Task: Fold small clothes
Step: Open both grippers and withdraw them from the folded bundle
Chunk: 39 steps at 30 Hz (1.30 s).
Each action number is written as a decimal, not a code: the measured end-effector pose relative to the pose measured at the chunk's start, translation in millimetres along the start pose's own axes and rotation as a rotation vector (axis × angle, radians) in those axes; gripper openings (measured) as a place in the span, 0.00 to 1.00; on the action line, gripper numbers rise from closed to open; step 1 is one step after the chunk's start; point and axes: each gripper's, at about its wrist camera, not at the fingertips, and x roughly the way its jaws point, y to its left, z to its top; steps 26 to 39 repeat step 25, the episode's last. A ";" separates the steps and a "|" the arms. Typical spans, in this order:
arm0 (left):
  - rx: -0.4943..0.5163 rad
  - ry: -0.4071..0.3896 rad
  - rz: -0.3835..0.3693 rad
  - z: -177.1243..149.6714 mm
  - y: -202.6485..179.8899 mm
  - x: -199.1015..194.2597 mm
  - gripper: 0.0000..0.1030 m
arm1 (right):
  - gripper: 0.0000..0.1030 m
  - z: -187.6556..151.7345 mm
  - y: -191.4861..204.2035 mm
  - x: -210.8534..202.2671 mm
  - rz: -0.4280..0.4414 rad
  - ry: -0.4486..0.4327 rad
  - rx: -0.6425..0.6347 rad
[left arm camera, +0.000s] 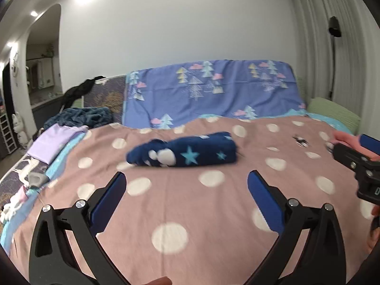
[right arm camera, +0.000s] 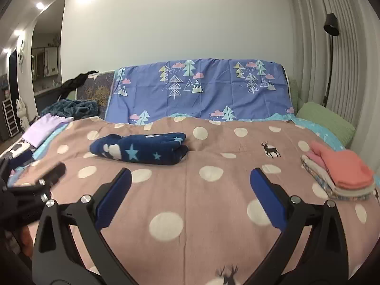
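Bedding fills both wrist views: a dusty-pink cotton blanket with large cream polka dots (right arm camera: 190, 190) spread flat, with a small black deer print (right arm camera: 270, 150) toward two o'clock in the right wrist view. On it lies the folded navy fleece garment with light-blue stars and white blobs (right arm camera: 140, 148), a thick oblong bundle resting at about eleven o'clock from the right gripper (right arm camera: 190, 190) and straight ahead, near twelve o'clock, from the left gripper (left arm camera: 186, 193).

Both sets of tongs stand wide apart, their blue-padded black fingers splayed with nothing between them, and both hover above the blanket well short of the navy bundle. In the left wrist view the right gripper shows at three o'clock; in the right wrist view the left one appears blurred at nine o'clock.

At three o'clock in the right wrist view sits a stack of folded clothes topped by a coral-pink knit piece (right arm camera: 344, 173), well apart from the navy bundle. Behind the blanket, at twelve o'clock, a periwinkle-blue sheet printed with trees and pink clouds (right arm camera: 201, 90) drapes upright. A folded lilac cloth (right arm camera: 42, 128) lies at ten o'clock, and a green ribbed pillow (right arm camera: 327, 121) at two o'clock beside the pale pleated curtain (right arm camera: 344, 59).
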 end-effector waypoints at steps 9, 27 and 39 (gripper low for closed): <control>-0.010 -0.013 -0.035 -24.4 -12.3 -48.6 0.99 | 0.98 -25.5 -6.7 -43.8 0.010 0.033 0.047; 0.001 0.006 -0.020 -27.1 -23.3 -72.6 0.99 | 0.98 -34.0 -15.8 -59.3 0.016 0.055 0.053; 0.001 0.006 -0.020 -27.1 -23.3 -72.6 0.99 | 0.98 -34.0 -15.8 -59.3 0.016 0.055 0.053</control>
